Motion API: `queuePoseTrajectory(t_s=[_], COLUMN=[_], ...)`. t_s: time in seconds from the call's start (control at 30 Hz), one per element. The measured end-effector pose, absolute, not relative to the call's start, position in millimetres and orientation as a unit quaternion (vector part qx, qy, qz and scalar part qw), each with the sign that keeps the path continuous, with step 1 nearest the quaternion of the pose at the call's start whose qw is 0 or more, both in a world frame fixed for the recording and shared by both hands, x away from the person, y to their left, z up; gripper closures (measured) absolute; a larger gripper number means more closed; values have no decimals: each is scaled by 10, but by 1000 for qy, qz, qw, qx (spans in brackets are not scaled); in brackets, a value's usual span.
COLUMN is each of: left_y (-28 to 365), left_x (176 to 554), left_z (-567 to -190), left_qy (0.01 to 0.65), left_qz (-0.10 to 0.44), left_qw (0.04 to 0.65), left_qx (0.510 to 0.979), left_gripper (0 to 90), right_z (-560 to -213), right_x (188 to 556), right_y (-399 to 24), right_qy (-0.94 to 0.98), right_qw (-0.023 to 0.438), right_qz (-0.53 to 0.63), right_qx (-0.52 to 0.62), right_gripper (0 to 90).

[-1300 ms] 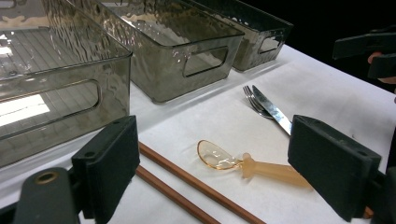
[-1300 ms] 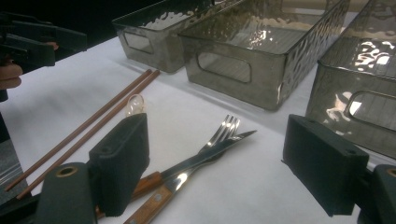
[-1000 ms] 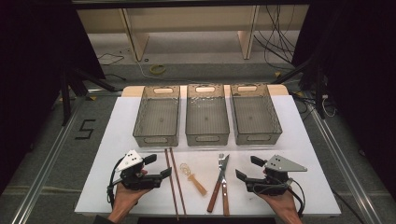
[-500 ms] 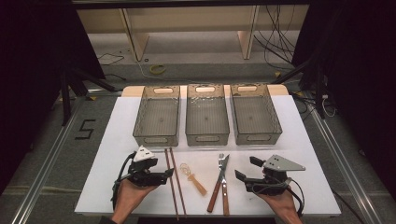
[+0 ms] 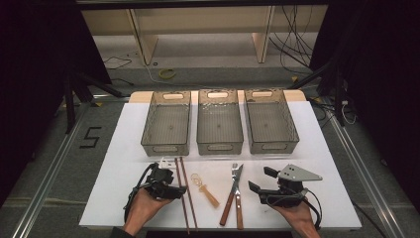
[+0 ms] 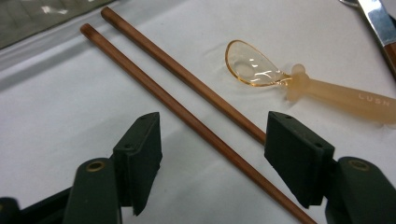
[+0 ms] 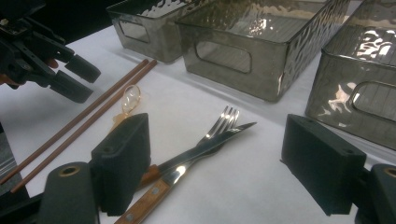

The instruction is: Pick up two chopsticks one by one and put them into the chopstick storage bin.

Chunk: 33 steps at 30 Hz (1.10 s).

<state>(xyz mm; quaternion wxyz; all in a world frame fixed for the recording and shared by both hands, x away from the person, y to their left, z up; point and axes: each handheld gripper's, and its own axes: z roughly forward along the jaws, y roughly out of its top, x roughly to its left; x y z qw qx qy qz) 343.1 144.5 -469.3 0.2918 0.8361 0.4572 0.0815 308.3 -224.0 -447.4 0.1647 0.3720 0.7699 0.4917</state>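
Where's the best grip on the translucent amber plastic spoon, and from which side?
Grip the translucent amber plastic spoon on its thick straight handle, probably just behind the small collar, coming from above with jaws across its width. It lies flat on the white table; the bowl is thin and curved, likely to slip. The open left gripper is nearest, but two brown wooden chopsticks lie between.

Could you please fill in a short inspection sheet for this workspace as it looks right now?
Surface: white table, bare around the items.
Job's things: three empty bins in a row; two chopsticks, a translucent spoon, a fork and knife crossed.
Clutter: nothing seen.
Grippers: left claw open over the chopsticks; right claw open beside the knife.
Cables: one trails from each gripper; more on the floor behind.
Surroundings: dark curtains, wooden legs.
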Motion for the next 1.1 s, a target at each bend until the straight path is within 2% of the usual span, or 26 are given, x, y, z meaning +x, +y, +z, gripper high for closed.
queuePoseTrajectory(t_s=[0.27,0.53,1.1], left_y=[1357,1311,1233], left_x=[3467,3499,3491], left_z=[-4718,-4756,-4768], left_qy=[447,439,416], left_qz=[86,91,96], left_qw=[262,237,224], left_qx=[851,862,876], left_gripper=[424,442,512], right_z=[-4473,-4474,-4469], right_x=[3086,3087,3088], right_y=[-2239,-2239,-2237], right_qy=[769,770,770], right_qw=[161,160,159], right_qz=[494,493,494], right_qx=[373,371,372], right_gripper=[250,253,260])
